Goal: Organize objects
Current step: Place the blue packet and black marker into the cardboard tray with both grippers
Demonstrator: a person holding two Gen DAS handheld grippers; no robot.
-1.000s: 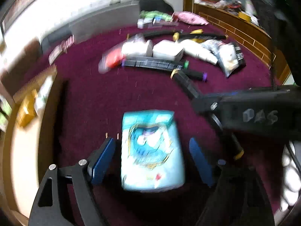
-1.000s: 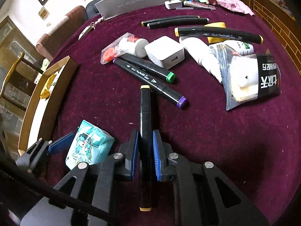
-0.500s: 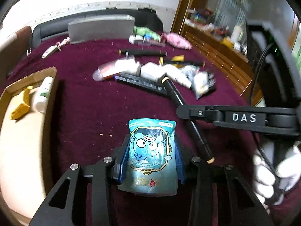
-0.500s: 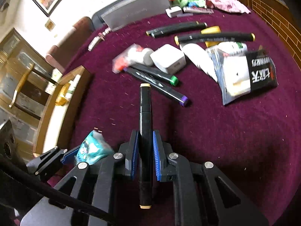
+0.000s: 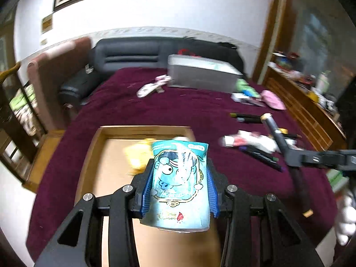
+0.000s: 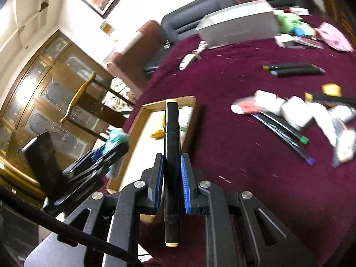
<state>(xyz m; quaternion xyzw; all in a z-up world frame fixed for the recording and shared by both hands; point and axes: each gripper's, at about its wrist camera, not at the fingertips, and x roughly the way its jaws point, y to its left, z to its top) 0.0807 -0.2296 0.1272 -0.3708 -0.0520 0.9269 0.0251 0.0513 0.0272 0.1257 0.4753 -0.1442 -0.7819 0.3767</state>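
My left gripper [image 5: 179, 184] is shut on a light-blue cartoon snack packet [image 5: 180, 182], held in the air over the wooden tray [image 5: 93, 142]. In the right wrist view that gripper [image 6: 106, 153] and the packet [image 6: 116, 138] show at the tray's left edge. My right gripper [image 6: 171, 178] is shut on a black marker with cream end caps [image 6: 171, 138], which points forward above the tray [image 6: 138, 120]. From the left wrist view the same marker [image 5: 280, 142] and the right gripper's frame [image 5: 311, 158] hang at the right. A yellow item [image 6: 158, 133] and a white bottle lie in the tray.
On the maroon cloth [image 6: 233, 155] to the right lie more markers [image 6: 293, 69], a white charger block [image 6: 298, 113], a red-and-white packet [image 6: 247, 106] and plastic bags. A grey box [image 5: 200, 75] and a black sofa [image 5: 133, 57] stand at the back. A gloved hand [image 5: 347, 222] shows at right.
The left gripper closed on the blue packet, lifted it off the cloth and carried it left over the tray. The right gripper rose with the black marker and swung toward the tray.
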